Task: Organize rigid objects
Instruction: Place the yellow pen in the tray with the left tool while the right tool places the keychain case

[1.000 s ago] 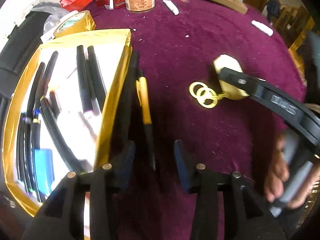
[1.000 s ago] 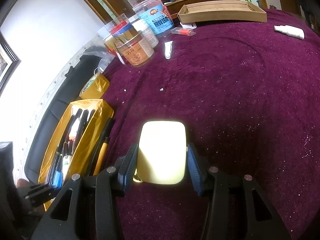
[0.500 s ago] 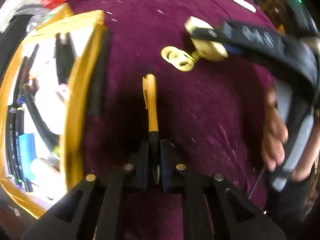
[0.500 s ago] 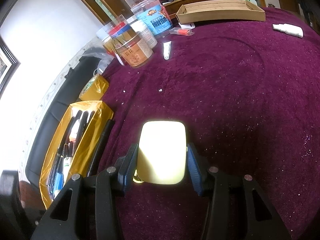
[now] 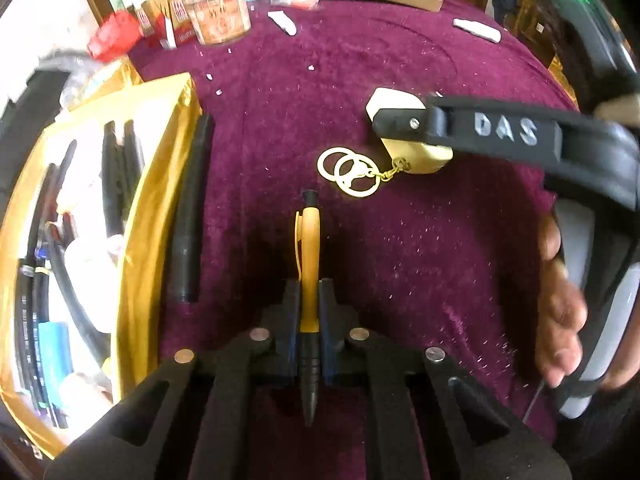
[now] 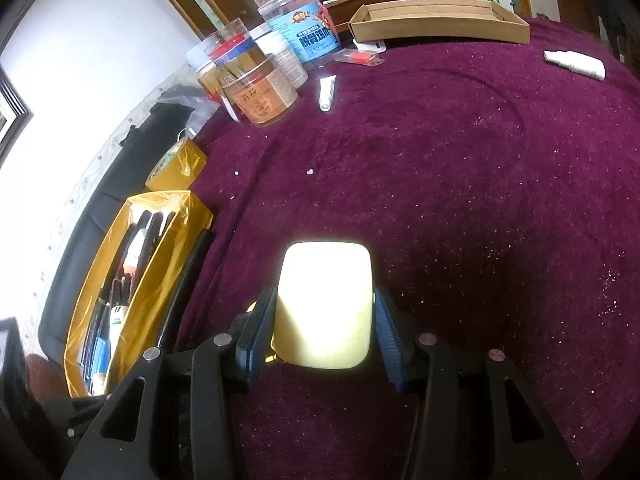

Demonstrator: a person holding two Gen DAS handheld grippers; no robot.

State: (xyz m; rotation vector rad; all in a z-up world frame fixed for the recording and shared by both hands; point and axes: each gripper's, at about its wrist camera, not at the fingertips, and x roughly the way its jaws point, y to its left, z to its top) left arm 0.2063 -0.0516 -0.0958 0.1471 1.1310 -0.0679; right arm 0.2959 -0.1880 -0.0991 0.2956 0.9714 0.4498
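- My left tongs (image 5: 308, 312) are clamped on the orange pen (image 5: 309, 268), pinching it low on the barrel near the black grip, with its clip end pointing away from me.
- The pen looks just clear of the purple desk (image 5: 400, 272), or barely skimming it; I can't tell which.
- My right tongs (image 6: 325, 320) are closed on the pale keychain block (image 6: 326, 304), pads pressing both of its sides; from the left camera I see its gold rings (image 5: 349, 172) dangling off a short chain.
- The gold tray (image 5: 152, 200) sits on my left, already holding dark pens and markers, so I judge that's where this pen belongs.
- One black pen (image 5: 192, 208) lies on the desk, tight against the tray's outer wall.
- To do this well, I want the orange pen lifted enough to clear the tray's wall before I swing left.
- I'd keep it lined up with the pens inside so it drops flat between them instead of bridging across.
- The grip is off-centre, so the long end may droop or pivot; slow wrist, no jerks.
- Release should come low over the tray, or the pen may bounce out.
- Meanwhile I hold the right side steady so the rings don't snag anything.
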